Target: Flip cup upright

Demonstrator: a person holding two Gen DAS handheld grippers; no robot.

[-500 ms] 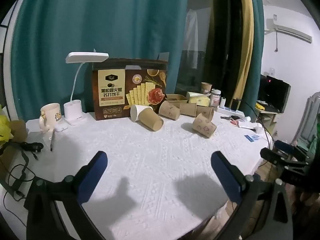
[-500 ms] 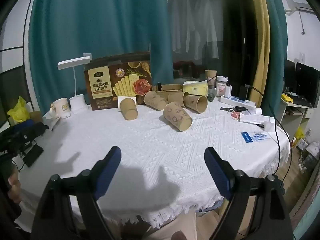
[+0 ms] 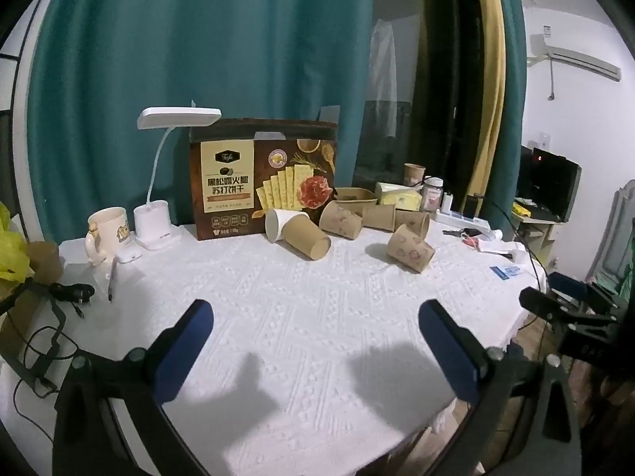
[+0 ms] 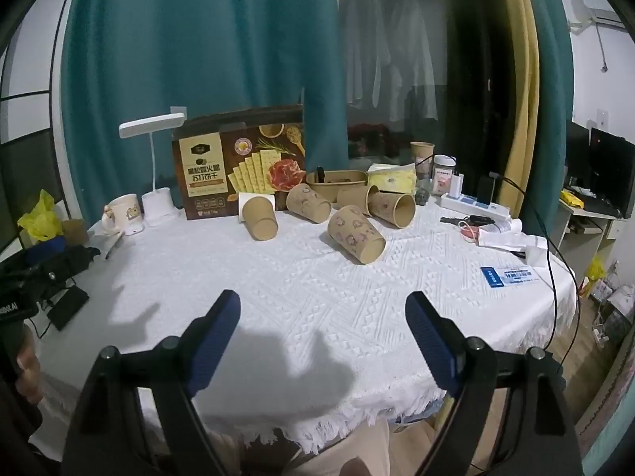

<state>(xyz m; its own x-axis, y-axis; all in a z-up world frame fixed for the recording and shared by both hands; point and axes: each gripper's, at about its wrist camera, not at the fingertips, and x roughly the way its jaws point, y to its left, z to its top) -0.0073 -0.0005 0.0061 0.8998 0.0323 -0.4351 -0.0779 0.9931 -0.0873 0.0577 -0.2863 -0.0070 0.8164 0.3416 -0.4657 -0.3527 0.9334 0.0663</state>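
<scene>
Several brown paper cups lie on their sides on the white tablecloth point(image 3: 278, 317), in front of a cracker box. The nearest one is a printed cup point(image 4: 356, 235) point(image 3: 410, 248), its mouth toward me. A plain brown cup point(image 4: 260, 217) point(image 3: 306, 236) lies left of it, beside a white cup point(image 3: 278, 224). More cups point(image 4: 391, 208) lie behind. My left gripper point(image 3: 315, 317) is open over bare cloth, well short of the cups. My right gripper point(image 4: 322, 309) is open too, nothing between its blue fingers. Its black frame point(image 3: 563, 309) shows at the right edge of the left wrist view.
A cracker box point(image 3: 264, 176), a white desk lamp point(image 3: 158, 198) and a mug point(image 3: 107, 230) stand at the back left. A paper bowl point(image 4: 337, 182), tissue pack, jar and power strip point(image 4: 474, 204) crowd the back right. Cables point(image 3: 39, 317) hang at the left edge.
</scene>
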